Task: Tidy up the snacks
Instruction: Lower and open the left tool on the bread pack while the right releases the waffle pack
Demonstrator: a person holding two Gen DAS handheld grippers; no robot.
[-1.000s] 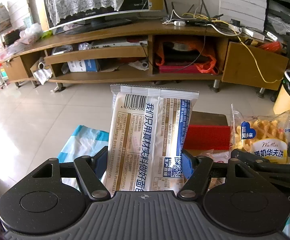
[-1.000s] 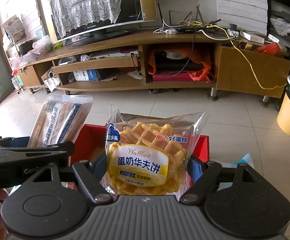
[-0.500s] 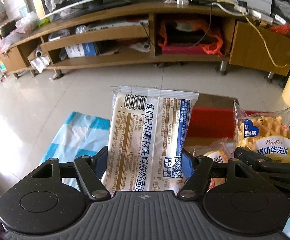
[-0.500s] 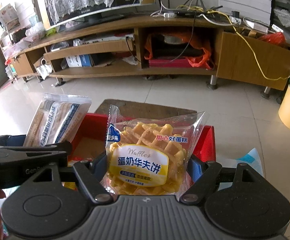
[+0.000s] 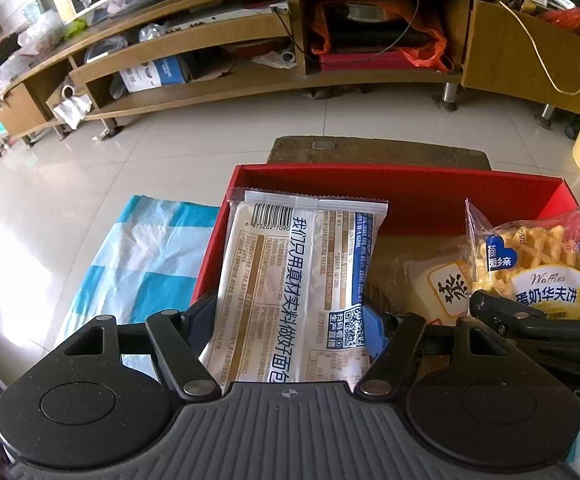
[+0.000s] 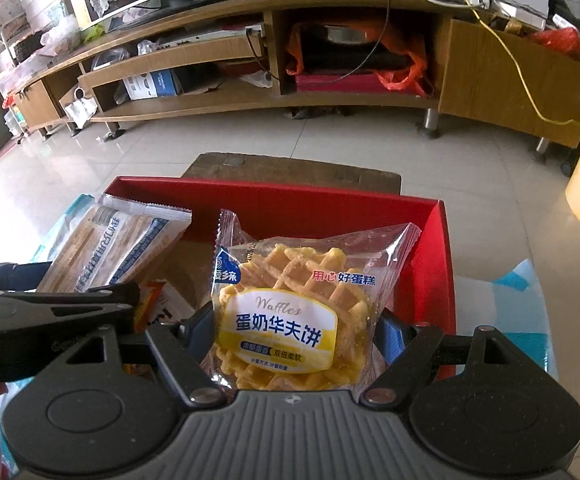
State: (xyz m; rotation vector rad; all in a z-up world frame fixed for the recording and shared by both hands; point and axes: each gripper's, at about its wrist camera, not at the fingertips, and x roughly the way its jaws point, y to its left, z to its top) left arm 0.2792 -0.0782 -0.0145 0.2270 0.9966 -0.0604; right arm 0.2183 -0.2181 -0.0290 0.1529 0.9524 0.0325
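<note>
We see a wooden TV cabinet along the far wall, tiled floor in front. Nearer, a red box sits open on a low wooden board, with a blue-and-white checked bag just left of it. Left gripper is clamped on a white bread packet, barcode end up, over the box's left side. Right gripper is clamped on a clear waffle packet, over the right side. A small yellow-labelled snack pack lies inside the box between the two held packets.
</note>
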